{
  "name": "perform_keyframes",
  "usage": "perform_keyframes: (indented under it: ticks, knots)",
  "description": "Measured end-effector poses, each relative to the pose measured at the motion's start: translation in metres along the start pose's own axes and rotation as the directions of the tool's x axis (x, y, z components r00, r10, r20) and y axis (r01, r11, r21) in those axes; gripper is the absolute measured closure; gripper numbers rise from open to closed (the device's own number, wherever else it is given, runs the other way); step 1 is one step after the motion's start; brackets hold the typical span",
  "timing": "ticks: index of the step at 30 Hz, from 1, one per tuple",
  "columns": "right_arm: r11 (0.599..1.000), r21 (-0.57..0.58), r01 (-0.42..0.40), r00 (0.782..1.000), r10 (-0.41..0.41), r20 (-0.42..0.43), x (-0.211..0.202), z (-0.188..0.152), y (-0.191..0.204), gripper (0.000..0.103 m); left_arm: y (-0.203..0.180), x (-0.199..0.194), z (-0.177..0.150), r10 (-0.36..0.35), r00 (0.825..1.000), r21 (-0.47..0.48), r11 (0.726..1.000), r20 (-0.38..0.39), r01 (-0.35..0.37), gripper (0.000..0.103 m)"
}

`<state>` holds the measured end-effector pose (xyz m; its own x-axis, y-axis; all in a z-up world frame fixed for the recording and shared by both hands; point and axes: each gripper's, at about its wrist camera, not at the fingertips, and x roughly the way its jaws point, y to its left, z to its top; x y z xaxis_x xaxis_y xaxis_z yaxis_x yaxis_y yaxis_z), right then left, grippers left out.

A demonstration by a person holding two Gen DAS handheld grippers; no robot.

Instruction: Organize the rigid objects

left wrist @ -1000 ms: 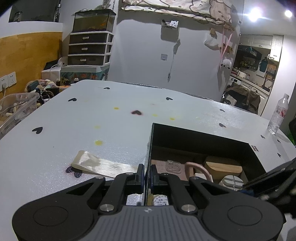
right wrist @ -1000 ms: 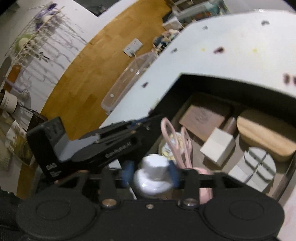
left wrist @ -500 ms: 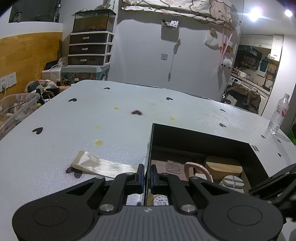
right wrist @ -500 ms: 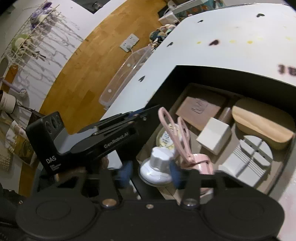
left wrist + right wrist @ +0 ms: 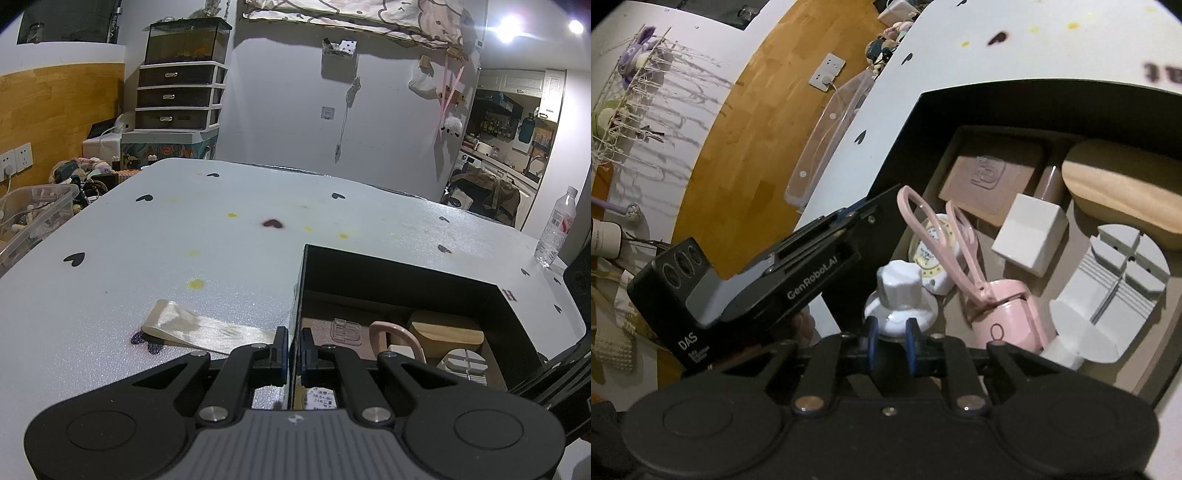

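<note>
- The left gripper (image 5: 294,350) is clamped shut on the thin left wall of the black box (image 5: 300,295), one finger outside the wall and one inside.
- Just outside that wall, to the left of the left gripper's fingers, a cream ribbon strip (image 5: 199,328) lies flat on the white table (image 5: 184,240).
- The right gripper (image 5: 891,345) has just been closing; its blue-padded fingers (image 5: 871,341) now stand close together at the base of a small white bottle with a ribbed cap (image 5: 899,295), whose lower body sits between them. Whether the pads press it firmly cannot be told for certain, but they appear to touch it.
- The white bottle is over the near left corner of the box, just ahead of the right gripper.
- To the right of that bottle a pink eyelash curler (image 5: 982,280) stands in the box, its loop handles tilted away.
- Behind the bottle lies a small round white container with a yellow-edged label (image 5: 932,254).
- Further ahead and right: a brown flat case (image 5: 993,177), a white cube (image 5: 1030,236), a wooden oval piece (image 5: 1123,195) and a grey-white slotted block (image 5: 1115,288).
- A water bottle (image 5: 556,230) stands far right on the table.
</note>
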<state>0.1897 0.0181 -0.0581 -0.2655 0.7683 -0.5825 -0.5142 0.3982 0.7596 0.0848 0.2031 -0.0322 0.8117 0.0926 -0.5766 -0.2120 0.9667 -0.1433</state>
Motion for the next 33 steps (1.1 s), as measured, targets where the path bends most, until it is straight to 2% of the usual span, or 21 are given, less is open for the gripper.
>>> perform_keyframes:
  ticks: [2,4,8,12,17,18,19,25,33]
  knots:
    - [1.0,-0.009,0.007,1.0,-0.007,0.014,-0.004,-0.001,0.001,0.076,0.0,0.0,0.0,0.0,1.0,0.0,1.0,0.001,0.0,0.097]
    - [0.999,-0.029,0.022,0.999,-0.021,0.033,-0.01,-0.002,0.004,0.062,0.0,0.0,0.0,0.0,1.0,-0.001,1.0,0.0,0.0,0.097]
    - [0.996,-0.067,0.058,0.995,-0.053,0.08,-0.021,-0.003,0.01,0.047,-0.001,0.001,0.0,0.001,1.0,0.001,1.0,0.0,-0.001,0.097]
    - [0.987,-0.123,0.103,0.987,-0.086,0.138,-0.035,-0.008,0.016,0.026,0.0,0.001,0.0,0.002,1.0,0.001,1.0,0.0,-0.002,0.097]
    - [0.97,-0.204,0.135,0.978,-0.097,0.187,-0.047,-0.014,0.028,0.014,0.0,0.001,0.0,0.002,1.0,0.002,1.0,0.0,-0.002,0.097]
    - [0.967,-0.213,0.138,0.976,-0.096,0.197,-0.049,-0.016,0.031,0.01,0.0,0.001,0.0,0.002,1.0,0.002,1.0,0.0,-0.002,0.097]
    - [0.964,-0.221,0.148,0.973,-0.102,0.207,-0.051,-0.017,0.033,0.001,0.0,0.001,0.0,0.002,1.0,0.002,1.0,0.0,-0.002,0.097]
    - [0.95,-0.248,0.19,0.953,-0.117,0.28,-0.064,-0.024,0.04,0.0,0.001,0.001,-0.001,0.001,1.0,0.002,1.0,0.001,-0.001,0.097]
    - [0.92,-0.25,0.303,0.897,-0.187,0.399,-0.074,-0.035,0.048,0.0,0.003,0.001,-0.001,-0.01,1.0,0.015,1.0,0.0,0.01,0.097]
